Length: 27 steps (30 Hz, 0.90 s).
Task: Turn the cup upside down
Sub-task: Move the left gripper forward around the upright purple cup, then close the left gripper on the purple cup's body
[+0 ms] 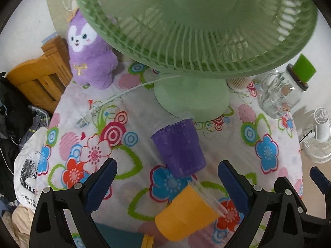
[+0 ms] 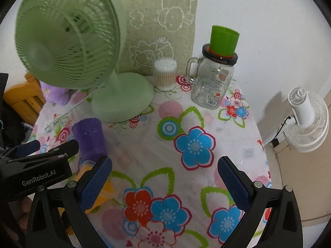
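Note:
A purple cup point(image 1: 179, 146) stands on the flowered tablecloth with its narrow end down, in front of the green fan's base; it also shows in the right wrist view point(image 2: 90, 137). An orange cup point(image 1: 185, 215) lies tilted on its side just in front of it, partly hidden in the right wrist view point(image 2: 99, 194). A clear rim joins the two. My left gripper point(image 1: 167, 177) is open, its fingers on either side of the cups without touching them. My right gripper point(image 2: 165, 175) is open and empty over bare cloth, to the right of the cups.
A green table fan point(image 2: 70, 33) stands at the back. A glass mug jar point(image 2: 213, 82) topped by a green cup, a cotton swab tub point(image 2: 165, 73), a purple plush toy point(image 1: 89, 53) and a white plug cord point(image 1: 107, 101) are around. A white fan point(image 2: 308, 119) stands off the table's right edge.

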{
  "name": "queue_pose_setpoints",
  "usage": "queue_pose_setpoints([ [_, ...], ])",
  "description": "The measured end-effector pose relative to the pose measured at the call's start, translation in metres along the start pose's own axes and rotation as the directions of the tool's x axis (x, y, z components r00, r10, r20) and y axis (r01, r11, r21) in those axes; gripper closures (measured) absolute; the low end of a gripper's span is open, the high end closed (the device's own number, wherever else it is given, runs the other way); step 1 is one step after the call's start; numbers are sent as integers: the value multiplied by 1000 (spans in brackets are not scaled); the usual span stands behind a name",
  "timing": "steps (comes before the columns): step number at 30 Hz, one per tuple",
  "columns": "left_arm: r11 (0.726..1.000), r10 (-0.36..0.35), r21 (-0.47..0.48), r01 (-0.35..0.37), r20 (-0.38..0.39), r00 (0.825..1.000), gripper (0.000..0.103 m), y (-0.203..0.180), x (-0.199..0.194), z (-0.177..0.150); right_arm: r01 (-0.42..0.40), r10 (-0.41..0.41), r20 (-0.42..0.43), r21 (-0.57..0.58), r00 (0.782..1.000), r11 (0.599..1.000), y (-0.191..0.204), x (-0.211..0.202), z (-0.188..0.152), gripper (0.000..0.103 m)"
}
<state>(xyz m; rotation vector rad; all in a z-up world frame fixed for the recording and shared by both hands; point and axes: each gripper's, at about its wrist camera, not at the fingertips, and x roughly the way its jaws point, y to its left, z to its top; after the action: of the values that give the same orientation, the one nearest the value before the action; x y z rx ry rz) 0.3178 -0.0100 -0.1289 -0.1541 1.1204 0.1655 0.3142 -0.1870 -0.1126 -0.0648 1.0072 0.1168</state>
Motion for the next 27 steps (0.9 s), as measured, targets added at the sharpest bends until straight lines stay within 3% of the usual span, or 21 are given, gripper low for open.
queue_pose_setpoints([
  [5, 1000, -25, 0, 25, -36, 999, 5, -6, 24, 6, -5, 6, -29, 13, 1000, 1000, -4, 25, 1, 0],
  [9, 999, 0, 53, 3, -51, 999, 5, -16, 40, 5, -19, 19, -58, -5, 998, 1000, 3, 41, -2, 0],
  [17, 999, -17, 27, 19, -86, 996, 11, -9, 62, 8, -54, 54, -98, 4, 994, 999, 10, 63, -9, 0],
  [27, 998, -5, 64, 11, -98, 995, 39, -14, 84, 5, -53, 54, -124, 9, 991, 999, 13, 73, -13, 0],
])
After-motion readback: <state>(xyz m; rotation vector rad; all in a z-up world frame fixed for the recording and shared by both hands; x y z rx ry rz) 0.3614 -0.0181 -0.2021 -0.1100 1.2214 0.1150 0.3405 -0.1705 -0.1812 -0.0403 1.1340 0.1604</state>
